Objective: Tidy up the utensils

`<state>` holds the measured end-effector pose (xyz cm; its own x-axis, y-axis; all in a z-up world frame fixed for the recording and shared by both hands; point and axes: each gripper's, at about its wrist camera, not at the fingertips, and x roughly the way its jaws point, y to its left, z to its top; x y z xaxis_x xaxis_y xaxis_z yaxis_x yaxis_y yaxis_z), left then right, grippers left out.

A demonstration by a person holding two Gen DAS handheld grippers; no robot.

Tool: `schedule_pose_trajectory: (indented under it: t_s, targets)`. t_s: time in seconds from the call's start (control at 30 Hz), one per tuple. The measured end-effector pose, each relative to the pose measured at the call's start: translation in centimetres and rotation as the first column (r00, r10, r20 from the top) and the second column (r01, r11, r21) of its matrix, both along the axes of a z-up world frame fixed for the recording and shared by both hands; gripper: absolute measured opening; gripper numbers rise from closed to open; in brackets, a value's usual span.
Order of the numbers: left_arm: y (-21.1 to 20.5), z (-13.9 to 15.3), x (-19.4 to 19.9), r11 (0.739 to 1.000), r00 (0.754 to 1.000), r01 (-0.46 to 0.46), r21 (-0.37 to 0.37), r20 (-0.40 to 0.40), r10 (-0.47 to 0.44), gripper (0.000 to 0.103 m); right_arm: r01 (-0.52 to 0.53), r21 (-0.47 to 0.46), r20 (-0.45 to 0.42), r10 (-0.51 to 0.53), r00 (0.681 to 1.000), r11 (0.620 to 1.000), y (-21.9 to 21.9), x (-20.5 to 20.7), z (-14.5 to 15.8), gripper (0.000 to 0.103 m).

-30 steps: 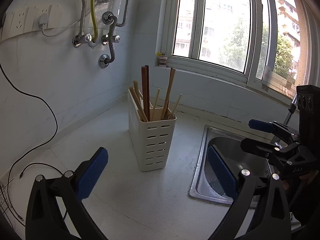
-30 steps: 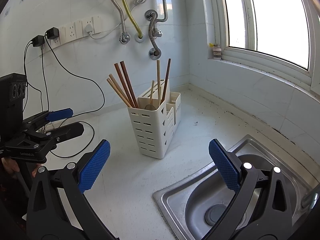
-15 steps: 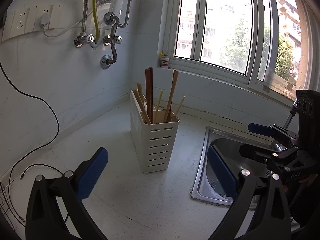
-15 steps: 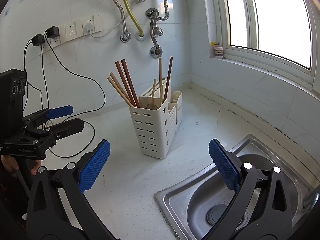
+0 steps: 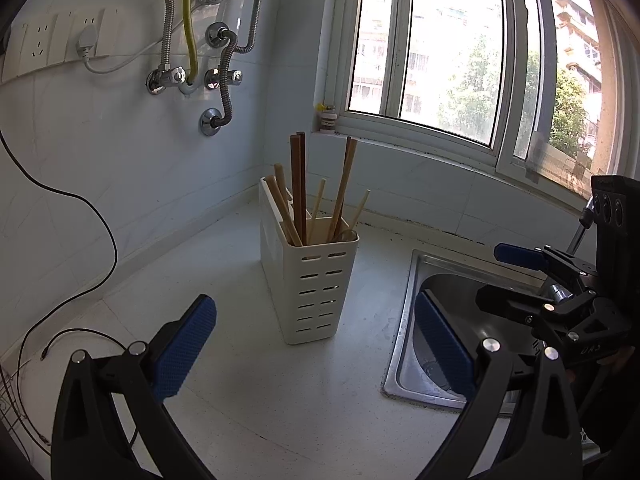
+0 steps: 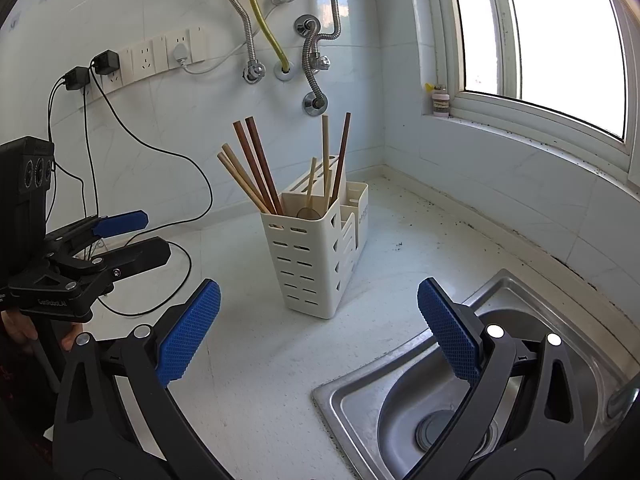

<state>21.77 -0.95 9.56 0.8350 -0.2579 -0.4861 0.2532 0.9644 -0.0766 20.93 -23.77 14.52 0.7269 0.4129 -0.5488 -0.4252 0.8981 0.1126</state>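
A cream slotted utensil holder (image 5: 316,280) stands on the white counter, also in the right wrist view (image 6: 316,264). Several wooden chopsticks (image 5: 298,188) (image 6: 256,164) and a spoon handle stand upright in it. My left gripper (image 5: 316,344) is open and empty, low over the counter in front of the holder. My right gripper (image 6: 316,332) is open and empty, also facing the holder from the sink side. Each gripper shows in the other's view: the right one (image 5: 520,276) over the sink, the left one (image 6: 124,236) at the left.
A steel sink (image 5: 416,280) (image 6: 400,392) is set into the counter right of the holder. Black cables (image 5: 80,320) (image 6: 188,256) lie on the counter by the wall. Pipes and sockets (image 6: 176,50) are on the wall; a window sill (image 5: 420,136) runs behind.
Both grippers have drawn slightly back and down; the holder sits a little lower and more central in both views. Jaws stay open and nothing is held.
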Motion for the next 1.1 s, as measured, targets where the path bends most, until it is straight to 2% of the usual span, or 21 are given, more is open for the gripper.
schedule_pose_trajectory:
  t_s: [1.1]
  targets:
    - [0.26,-0.05,-0.07,1.000,1.000,-0.005,-0.005,-0.003,0.005,0.098,0.003,-0.007,0.007,-0.003,1.000,1.000,-0.07,-0.38,0.31,0.095]
